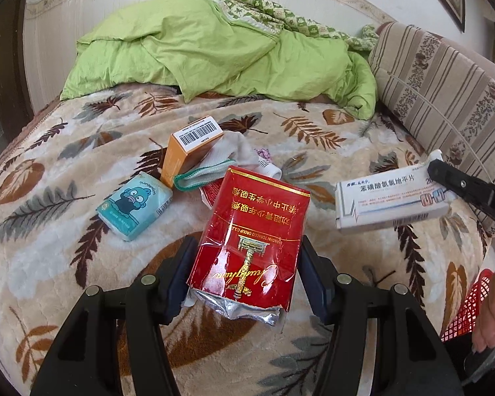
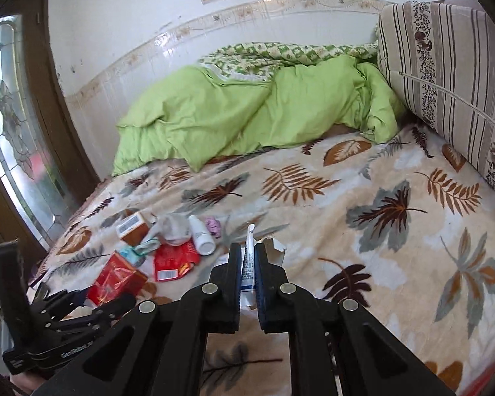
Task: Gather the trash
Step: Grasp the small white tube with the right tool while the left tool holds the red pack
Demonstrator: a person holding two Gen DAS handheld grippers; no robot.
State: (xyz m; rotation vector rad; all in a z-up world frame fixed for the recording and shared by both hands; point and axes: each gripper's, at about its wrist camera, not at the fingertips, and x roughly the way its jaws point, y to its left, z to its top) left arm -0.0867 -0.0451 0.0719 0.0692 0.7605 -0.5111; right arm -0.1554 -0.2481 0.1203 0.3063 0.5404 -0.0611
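Note:
My left gripper [image 1: 246, 247] is shut on a crumpled red cigarette pack [image 1: 254, 224], whose torn foil end hangs toward the camera; it is held just above the leaf-patterned blanket [image 1: 82, 264]. In the right wrist view the same gripper [image 2: 82, 300] and pack [image 2: 115, 277] show at the lower left. My right gripper [image 2: 247, 247] is shut on a flattened white medicine box [image 2: 247, 270], seen edge-on between the pads. In the left wrist view that box [image 1: 389, 201] hangs in the air at the right, pinched at its far end by the right gripper [image 1: 442, 178].
On the blanket lie an orange box [image 1: 191, 148], a blue tissue pack [image 1: 135, 204], a sock with green trim [image 1: 221, 161], a red wrapper [image 2: 175, 260] and a white bottle [image 2: 201, 234]. A red mesh basket [image 1: 468, 307] stands at the right. A green duvet [image 1: 214, 56] fills the far end.

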